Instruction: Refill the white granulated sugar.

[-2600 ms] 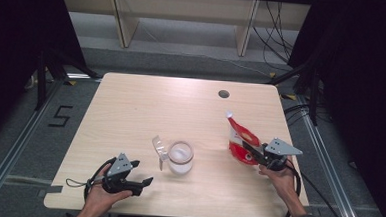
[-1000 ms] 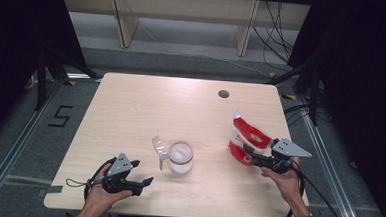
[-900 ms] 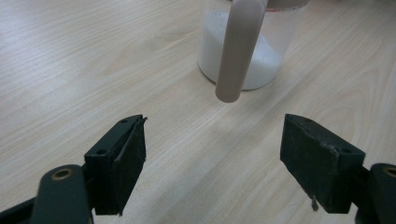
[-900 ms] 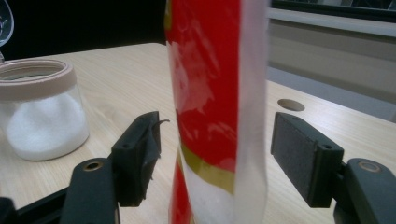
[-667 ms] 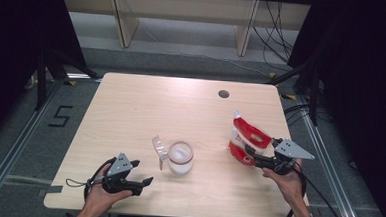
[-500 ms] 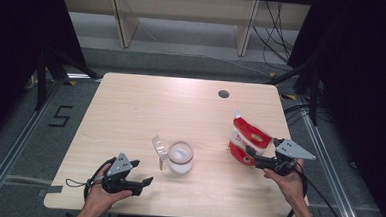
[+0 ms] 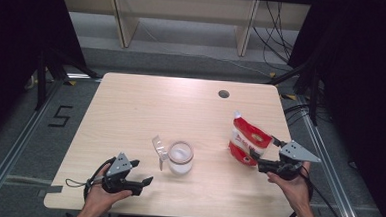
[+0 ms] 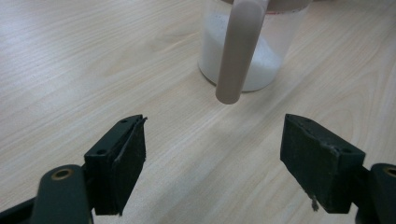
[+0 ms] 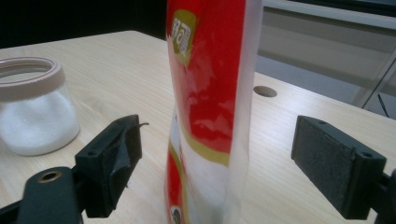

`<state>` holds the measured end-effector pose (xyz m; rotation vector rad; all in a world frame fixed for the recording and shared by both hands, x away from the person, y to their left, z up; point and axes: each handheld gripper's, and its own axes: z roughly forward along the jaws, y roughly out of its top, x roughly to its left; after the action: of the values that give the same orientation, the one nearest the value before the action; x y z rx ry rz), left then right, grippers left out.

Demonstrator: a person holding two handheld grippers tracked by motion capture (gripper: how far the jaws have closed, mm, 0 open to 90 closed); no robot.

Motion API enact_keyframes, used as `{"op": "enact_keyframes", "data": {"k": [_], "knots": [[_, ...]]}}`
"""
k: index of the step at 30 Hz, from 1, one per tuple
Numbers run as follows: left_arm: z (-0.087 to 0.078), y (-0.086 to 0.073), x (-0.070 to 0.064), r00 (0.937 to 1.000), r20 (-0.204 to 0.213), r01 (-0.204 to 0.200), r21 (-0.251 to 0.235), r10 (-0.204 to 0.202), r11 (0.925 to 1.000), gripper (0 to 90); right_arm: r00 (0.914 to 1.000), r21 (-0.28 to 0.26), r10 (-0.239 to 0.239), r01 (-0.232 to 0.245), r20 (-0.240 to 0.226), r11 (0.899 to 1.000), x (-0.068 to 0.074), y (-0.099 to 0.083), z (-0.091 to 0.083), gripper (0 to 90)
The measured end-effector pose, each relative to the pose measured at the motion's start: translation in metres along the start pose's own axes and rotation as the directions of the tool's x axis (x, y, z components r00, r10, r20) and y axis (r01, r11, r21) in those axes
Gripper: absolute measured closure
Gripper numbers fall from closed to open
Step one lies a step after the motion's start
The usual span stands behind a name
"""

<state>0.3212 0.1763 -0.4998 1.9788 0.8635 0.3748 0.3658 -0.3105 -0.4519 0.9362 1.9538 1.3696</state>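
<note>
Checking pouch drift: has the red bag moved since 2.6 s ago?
Yes. The red bag now stands upright, slightly right of where it leaned, farther from the jar; right gripper open around it.

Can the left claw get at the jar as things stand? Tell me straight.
Probably yes. The left claw is open and points at the jar, with bare table between them. The one snag is the jar's hinged lid, which hangs down the near side, so a grip may catch it.

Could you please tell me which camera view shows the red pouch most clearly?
The high view: the whole red pouch stands before the right claw. The right gripper view shows just its edge-on middle between open jaws.
</note>
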Motion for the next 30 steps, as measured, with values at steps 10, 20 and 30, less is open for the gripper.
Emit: {"op": "enact_keyframes", "data": {"k": [10,20,30], "knots": [[-0.005,0.005,-0.002,0.9992,0.026,0.031,-0.034,-0.030,0.9989,22.0,0.9989,0.055,0.007,-0.010,0.047,0.998,0.010,-0.006,-0.017,15.8],[-0.008,0.015,-0.006,0.9981,0.047,0.043,-0.053,-0.041,0.9977,22.0,0.9976,0.110,0.046,-0.051,0.052,0.993,0.018,-0.019,-0.035,16.0],[-0.009,0.015,-0.009,0.9980,0.048,0.043,-0.042,-0.040,0.9982,22.1,0.9972,0.123,0.070,-0.073,0.023,0.990,0.027,-0.023,-0.036,16.3]]}}
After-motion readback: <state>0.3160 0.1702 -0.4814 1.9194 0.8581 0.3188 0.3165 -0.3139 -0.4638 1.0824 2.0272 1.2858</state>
